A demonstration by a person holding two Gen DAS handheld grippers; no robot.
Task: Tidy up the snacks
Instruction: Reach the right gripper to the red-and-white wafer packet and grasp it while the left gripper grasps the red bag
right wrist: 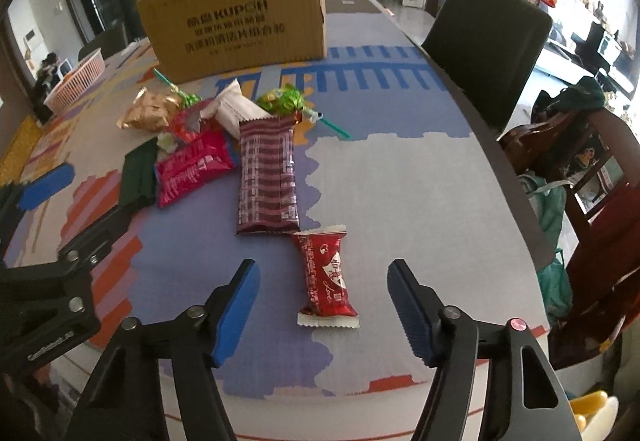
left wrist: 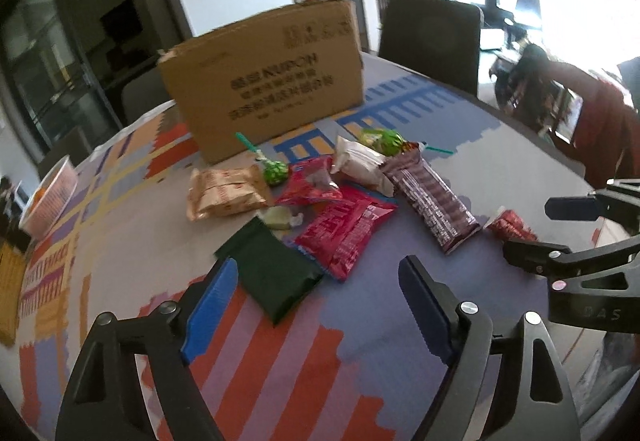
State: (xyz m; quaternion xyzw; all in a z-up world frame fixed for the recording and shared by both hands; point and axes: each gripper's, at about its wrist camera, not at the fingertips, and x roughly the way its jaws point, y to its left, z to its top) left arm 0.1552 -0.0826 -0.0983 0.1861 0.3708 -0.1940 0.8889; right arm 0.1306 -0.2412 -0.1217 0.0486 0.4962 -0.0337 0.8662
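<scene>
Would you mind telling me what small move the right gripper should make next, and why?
Probably lower the right gripper a little further and close on the red snack. Its jaws are open with the packet lying flat on the table between them, not yet touched, and apart from the other snacks, so it looks an easy first pick for the box.

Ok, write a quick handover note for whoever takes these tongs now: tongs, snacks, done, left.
Left tongs: open, empty, over the green pack.
Right tongs: open, empty, astride the red bar, not touching it.
Snacks: pile on the table in front of the box; red bar apart, nearest.
Done: nothing visibly sorted.
Left: all snacks; the red bar and green pack look like the likely first picks.
</scene>
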